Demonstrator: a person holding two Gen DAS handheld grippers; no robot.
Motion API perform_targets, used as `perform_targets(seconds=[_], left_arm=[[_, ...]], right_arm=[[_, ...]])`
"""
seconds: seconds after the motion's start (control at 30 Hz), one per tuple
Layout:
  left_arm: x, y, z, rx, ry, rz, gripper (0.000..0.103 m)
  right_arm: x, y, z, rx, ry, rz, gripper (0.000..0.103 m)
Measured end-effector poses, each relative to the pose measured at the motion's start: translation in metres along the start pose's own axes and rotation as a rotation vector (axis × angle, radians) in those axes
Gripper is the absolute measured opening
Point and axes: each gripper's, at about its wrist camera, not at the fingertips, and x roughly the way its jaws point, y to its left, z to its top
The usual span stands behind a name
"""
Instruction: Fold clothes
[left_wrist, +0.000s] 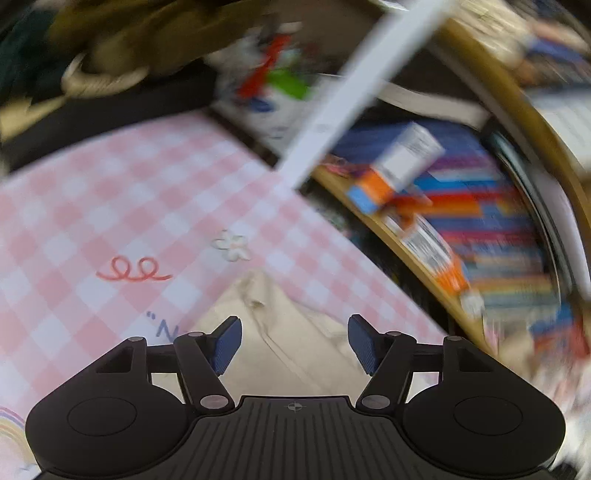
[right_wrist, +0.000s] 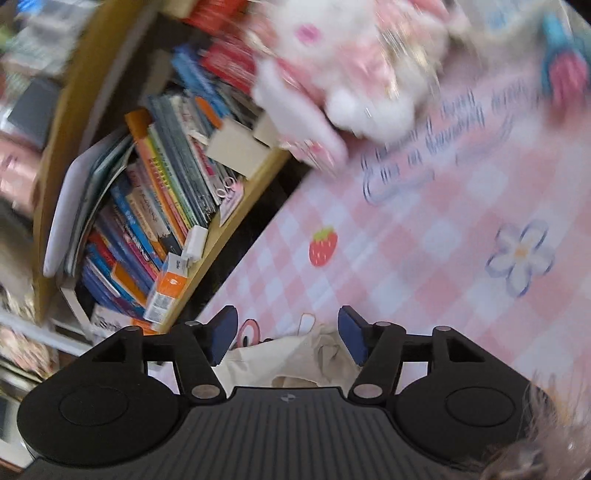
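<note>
I see a cream garment (left_wrist: 280, 332) lying on the pink checked tabletop (left_wrist: 110, 206), near its edge by the bookshelf (left_wrist: 480, 229). My left tongs (left_wrist: 294, 341) are spread wide above its buttoned placket, gripping nothing; my right tongs (right_wrist: 286, 334) are likewise spread over a crumpled corner of the garment (right_wrist: 295, 354). To fold cleanly, I judge each should pinch a single outer edge, then lift evenly so the cloth stays flat. Only the right view shows the plush toy (right_wrist: 351, 62) and strawberry print (right_wrist: 323, 246); only the left shows the placket. Both are motion-blurred.
</note>
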Motion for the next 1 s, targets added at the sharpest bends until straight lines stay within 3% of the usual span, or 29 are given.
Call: perform_targets(seconds=[0.07, 0.23, 0.37, 0.47, 0.57, 0.87, 0.93, 1.0], left_arm=[[-0.001, -0.021, -0.018, 0.165, 0.008, 0.010, 0.064], [0.019, -0.071, -0.077, 0.591, 0.069, 0.021, 0.064], [0.034, -0.092, -0.112, 0.780, 0.075, 0.012, 0.066], [0.040, -0.093, -0.124, 0.834, 0.059, 0.021, 0.066], [0.041, -0.083, -0.121, 0.781, 0.070, -0.013, 0.073], [0.037, -0.078, -0.121, 0.817, 0.087, -0.065, 0.075], [0.036, -0.077, -0.121, 0.831, 0.098, -0.078, 0.075], [0.035, -0.076, -0.120, 0.843, 0.118, -0.086, 0.076]], right_arm=[[-0.010, 0.018, -0.008, -0.138, -0.020, -0.047, 0.058], [-0.003, 0.076, -0.072, -0.592, 0.030, -0.155, 0.058], [0.020, 0.103, -0.119, -0.720, 0.108, -0.173, 0.056], [0.037, 0.119, -0.145, -0.808, 0.113, -0.182, 0.056], [0.055, 0.129, -0.160, -0.852, 0.114, -0.210, 0.056], [0.091, 0.137, -0.151, -0.801, 0.190, -0.288, 0.062], [0.109, 0.142, -0.139, -0.807, 0.159, -0.332, 0.058], [0.126, 0.147, -0.122, -0.826, 0.066, -0.369, 0.042]])
